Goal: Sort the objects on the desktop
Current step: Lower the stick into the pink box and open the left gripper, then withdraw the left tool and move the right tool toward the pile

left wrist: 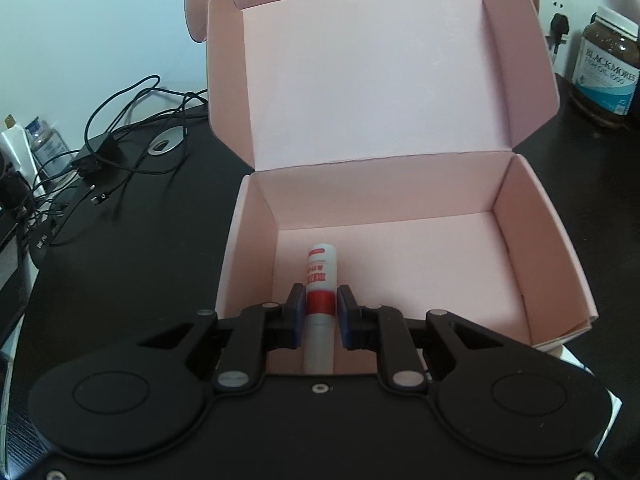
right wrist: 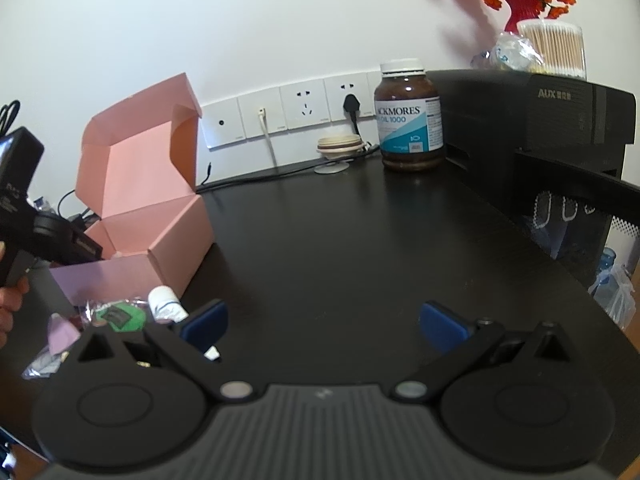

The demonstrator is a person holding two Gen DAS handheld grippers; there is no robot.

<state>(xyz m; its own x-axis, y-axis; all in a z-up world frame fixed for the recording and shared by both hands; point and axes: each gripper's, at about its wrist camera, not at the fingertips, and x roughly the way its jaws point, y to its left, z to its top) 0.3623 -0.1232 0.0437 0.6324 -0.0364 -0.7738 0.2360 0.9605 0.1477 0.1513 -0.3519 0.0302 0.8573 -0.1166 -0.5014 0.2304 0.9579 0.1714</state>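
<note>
1. Pink cardboard makes the box (left wrist: 400,216), which sits on the black table (left wrist: 132,248) with its lid flipped up.
2. The left gripper (left wrist: 319,300) is holding a white and red marker pen (left wrist: 320,280). Its jaws are squeezed on the red band of the pen.
3. The pen pokes over the near wall of the box, with its tip above the box floor. It looks ready to be let go.
4. No other thing shows inside the box, as far as this view can see. So the sorting looks like it has only just begun.
5. The right gripper (right wrist: 324,324) waits over a bare part of the table. Its jaws are spread wide and hold nothing.
6. A little pile is left beside the box: a white tube (right wrist: 166,304), a green thing (right wrist: 120,316) in clear wrap and a small purple thing (right wrist: 62,334). I think these still need to go in.
7. A brown pill jar (right wrist: 410,120) stands far back by the wall. I cannot tell if it is part of the job.
</note>
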